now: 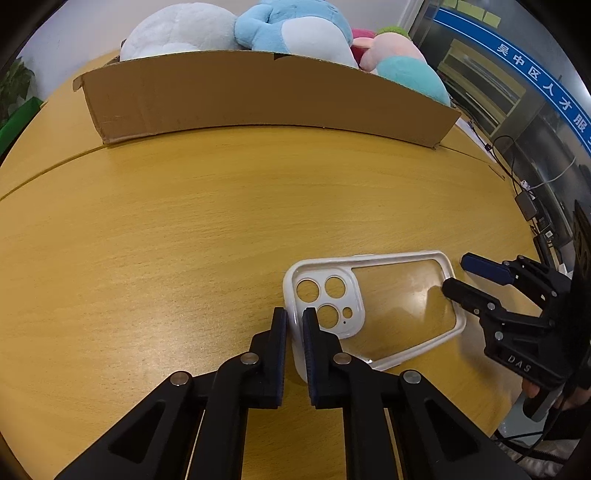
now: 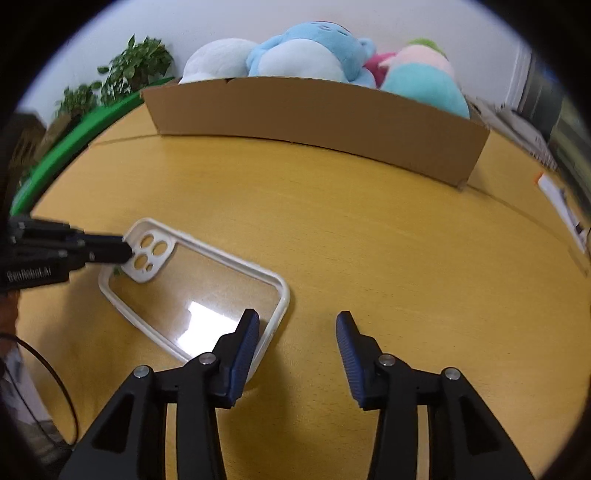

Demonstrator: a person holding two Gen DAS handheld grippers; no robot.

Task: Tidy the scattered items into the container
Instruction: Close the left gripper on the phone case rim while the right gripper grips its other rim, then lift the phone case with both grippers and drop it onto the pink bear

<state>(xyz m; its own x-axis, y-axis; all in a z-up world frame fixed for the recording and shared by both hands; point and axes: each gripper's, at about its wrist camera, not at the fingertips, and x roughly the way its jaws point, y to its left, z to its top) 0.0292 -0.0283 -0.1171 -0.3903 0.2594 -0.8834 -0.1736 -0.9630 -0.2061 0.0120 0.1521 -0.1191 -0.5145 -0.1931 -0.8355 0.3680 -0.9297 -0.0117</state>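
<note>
On the wooden table [image 1: 147, 240], the left gripper [image 1: 294, 325] is pinching the camera-end rim of a phone case [image 1: 399, 306].

The white-framed, clear-backed phone case is lying on the table well in front of the cardboard box [image 1: 258, 99], and the left gripper's jaws are sitting nearly closed with the case's short rim clamped between their blue pads. The right gripper [image 2: 295, 332] is standing part open at the opposite end; its left finger [image 2: 243, 339] is hanging over the clear back just inside the rim, its right finger is over bare table, and neither pad is pressing on anything. Beyond, plush toys [image 1: 291, 29] in white, blue, pink and teal are piling above the box's rim.
</note>
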